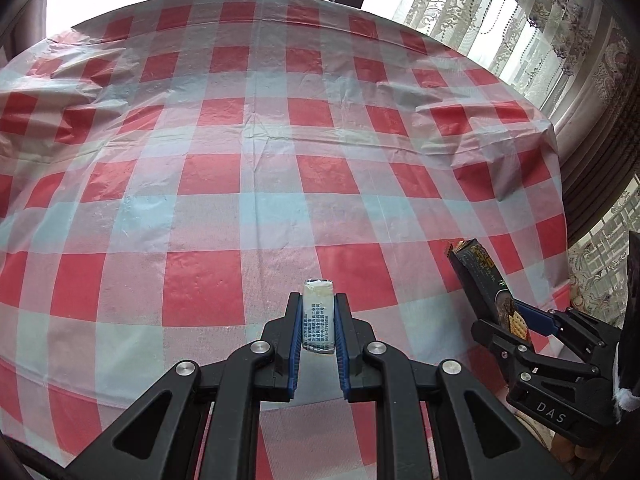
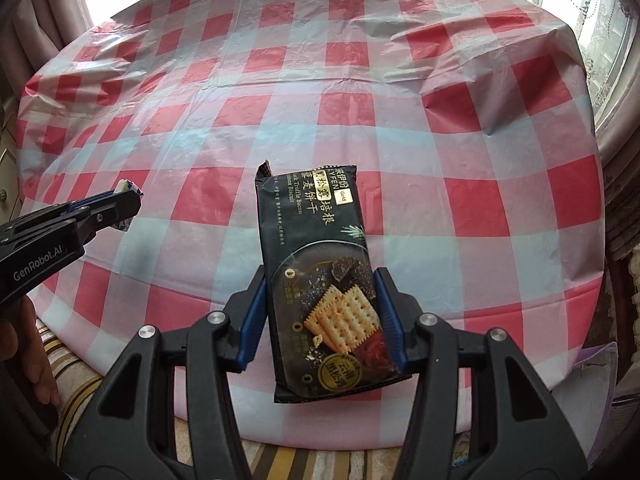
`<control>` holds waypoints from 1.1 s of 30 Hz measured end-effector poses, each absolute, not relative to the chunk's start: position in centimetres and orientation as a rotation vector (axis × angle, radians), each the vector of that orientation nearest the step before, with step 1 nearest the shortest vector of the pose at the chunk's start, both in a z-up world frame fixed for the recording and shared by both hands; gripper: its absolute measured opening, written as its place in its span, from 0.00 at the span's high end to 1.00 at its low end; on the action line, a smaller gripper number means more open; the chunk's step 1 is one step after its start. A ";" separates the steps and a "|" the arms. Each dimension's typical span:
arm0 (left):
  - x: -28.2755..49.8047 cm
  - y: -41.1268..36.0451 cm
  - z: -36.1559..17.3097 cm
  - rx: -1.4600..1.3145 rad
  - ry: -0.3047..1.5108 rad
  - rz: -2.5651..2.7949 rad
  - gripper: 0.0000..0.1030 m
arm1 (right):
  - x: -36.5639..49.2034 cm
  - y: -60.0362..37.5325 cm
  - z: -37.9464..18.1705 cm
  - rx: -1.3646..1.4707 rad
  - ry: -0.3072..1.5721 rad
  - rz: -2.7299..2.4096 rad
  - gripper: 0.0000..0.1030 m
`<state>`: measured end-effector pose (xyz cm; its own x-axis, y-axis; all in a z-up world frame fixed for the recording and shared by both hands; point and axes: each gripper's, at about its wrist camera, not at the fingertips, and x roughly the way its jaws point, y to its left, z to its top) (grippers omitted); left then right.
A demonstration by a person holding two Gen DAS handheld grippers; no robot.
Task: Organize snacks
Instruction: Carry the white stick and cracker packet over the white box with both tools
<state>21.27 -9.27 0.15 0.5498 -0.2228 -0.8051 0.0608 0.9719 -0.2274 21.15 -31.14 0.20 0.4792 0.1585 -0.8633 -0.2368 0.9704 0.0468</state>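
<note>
My left gripper is shut on a small white wrapped snack with blue print, held above the near part of the checked table. My right gripper is shut on a black biscuit pack with gold text and a cracker picture, held above the table's near edge. The biscuit pack and right gripper show at the lower right of the left wrist view. The left gripper with the white snack shows at the left of the right wrist view.
The round table has a wrinkled red, white and pale blue checked plastic cover. Lace curtains and a window stand behind and to the right. A striped cushion lies below the table's near edge.
</note>
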 end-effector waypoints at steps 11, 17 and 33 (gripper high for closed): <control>18.3 -15.6 2.1 -0.105 0.968 -0.283 0.85 | 16.1 -38.4 1.6 -0.020 1.013 0.131 0.47; 16.5 -19.8 3.0 -0.048 0.963 -0.359 0.85 | 13.6 -42.2 2.5 -0.001 0.991 0.057 0.47; 11.0 -29.8 4.8 0.078 0.956 -0.570 0.85 | 7.5 -51.0 3.4 0.051 0.959 -0.159 0.47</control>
<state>10.97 -29.78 4.82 0.4424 -0.4253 -0.7895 0.4922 0.8511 -0.1827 7.53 -50.97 3.45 0.5640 -0.1125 -0.8181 0.1577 0.9871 -0.0270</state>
